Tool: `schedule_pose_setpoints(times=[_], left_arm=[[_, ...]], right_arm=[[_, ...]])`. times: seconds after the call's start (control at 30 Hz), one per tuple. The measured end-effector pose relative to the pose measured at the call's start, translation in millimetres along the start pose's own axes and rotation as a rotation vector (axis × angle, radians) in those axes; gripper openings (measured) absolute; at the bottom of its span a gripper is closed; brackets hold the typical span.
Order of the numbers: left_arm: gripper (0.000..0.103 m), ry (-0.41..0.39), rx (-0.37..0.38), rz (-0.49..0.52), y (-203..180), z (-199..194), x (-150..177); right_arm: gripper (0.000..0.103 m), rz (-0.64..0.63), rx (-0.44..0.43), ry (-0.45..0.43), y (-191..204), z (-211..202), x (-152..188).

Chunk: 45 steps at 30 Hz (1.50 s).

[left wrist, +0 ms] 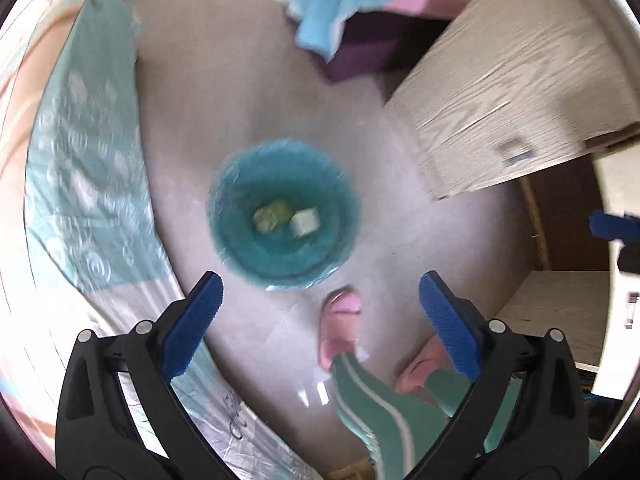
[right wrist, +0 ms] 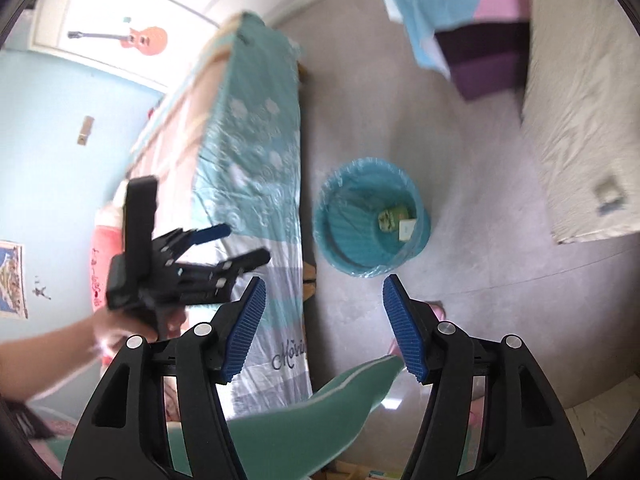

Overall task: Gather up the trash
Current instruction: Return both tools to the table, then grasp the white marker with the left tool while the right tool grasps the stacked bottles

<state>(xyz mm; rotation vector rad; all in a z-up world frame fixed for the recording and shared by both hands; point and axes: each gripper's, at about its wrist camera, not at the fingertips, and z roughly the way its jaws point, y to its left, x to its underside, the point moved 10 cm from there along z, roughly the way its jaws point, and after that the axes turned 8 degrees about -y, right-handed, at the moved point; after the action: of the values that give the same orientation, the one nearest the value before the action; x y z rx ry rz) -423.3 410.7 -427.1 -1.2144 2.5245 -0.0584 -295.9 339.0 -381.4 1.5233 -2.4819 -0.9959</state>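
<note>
A teal waste bin [left wrist: 282, 212] lined with a clear bag stands on the grey floor far below both grippers. Inside it lie a green and yellow packet [left wrist: 271, 213] and a small white carton [left wrist: 305, 222]. In the right wrist view the bin [right wrist: 370, 222] holds the same packet [right wrist: 391, 216] and carton [right wrist: 407, 229]. My left gripper [left wrist: 320, 300] hangs high above the bin, open, with nothing between its blue pads. My right gripper [right wrist: 324, 310] is open and empty too. The left gripper [right wrist: 228, 246] shows in the right wrist view, held by a hand.
A mattress [right wrist: 252, 152] in teal patterned wrap stands left of the bin. A pale wooden cabinet [left wrist: 516, 100] is on the right, and a purple box [left wrist: 360, 48] under blue and pink cloth lies beyond. The person's pink slippers [left wrist: 340, 320] and green trouser legs are below.
</note>
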Motion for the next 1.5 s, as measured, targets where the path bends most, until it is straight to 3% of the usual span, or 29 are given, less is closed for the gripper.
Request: schedule_pose_setpoints(times=[0.17,0.27,0.37,0.47,0.6,0.7,0.93,1.0,1.13,1.37,1.5], left_arm=[[0.096,-0.085,-0.003,0.188,-59.0,-61.6,-55.6],[0.096,-0.186,-0.029,0.317,-107.6,-107.3,-98.5],[0.096,-0.226,0.048,0.404,-167.0,-142.0,-127.3],[0.096,-0.188,0.202,0.477,-232.4,-160.5,-140.9],[0.096,-0.251,0.269,0.603,-317.3,-177.5,-153.8],[0.096,-0.271,0.330,0.637,-379.1,-184.4,-157.4],[0.096,-0.276,0.496,0.777,-534.7,-184.7,-156.9],[0.096,-0.235,0.496,0.851,-578.2,-173.4,-152.1],[0.096,-0.295,0.502,0.981,-646.1,-162.3,-149.1],[0.096,-0.283,0.504,1.149,-713.6,-116.8,-137.0],[0.085,-0.230,0.492,1.189,-732.4,-83.4,-134.4]], right_arm=[[0.064,0.022,0.067,-0.194,12.7,-117.5,-4.3],[0.067,0.041,0.130,-0.317,8.5,-182.9,-6.2],[0.069,0.087,0.221,-0.446,-9.5,-251.3,1.6],[0.070,0.134,0.291,-0.529,-34.6,-301.6,14.0],[0.070,0.183,0.379,-0.598,-78.3,-362.6,34.1],[0.070,0.204,0.426,-0.647,-112.1,-404.5,46.9],[0.070,0.275,0.499,-0.734,-207.4,-494.5,71.2],[0.069,0.298,0.525,-0.745,-234.1,-513.2,77.7],[0.066,0.337,0.561,-0.757,-282.6,-539.9,87.2],[0.049,0.389,0.601,-0.728,-358.6,-557.4,90.3],[0.048,0.405,0.583,-0.705,-392.8,-554.0,85.1]])
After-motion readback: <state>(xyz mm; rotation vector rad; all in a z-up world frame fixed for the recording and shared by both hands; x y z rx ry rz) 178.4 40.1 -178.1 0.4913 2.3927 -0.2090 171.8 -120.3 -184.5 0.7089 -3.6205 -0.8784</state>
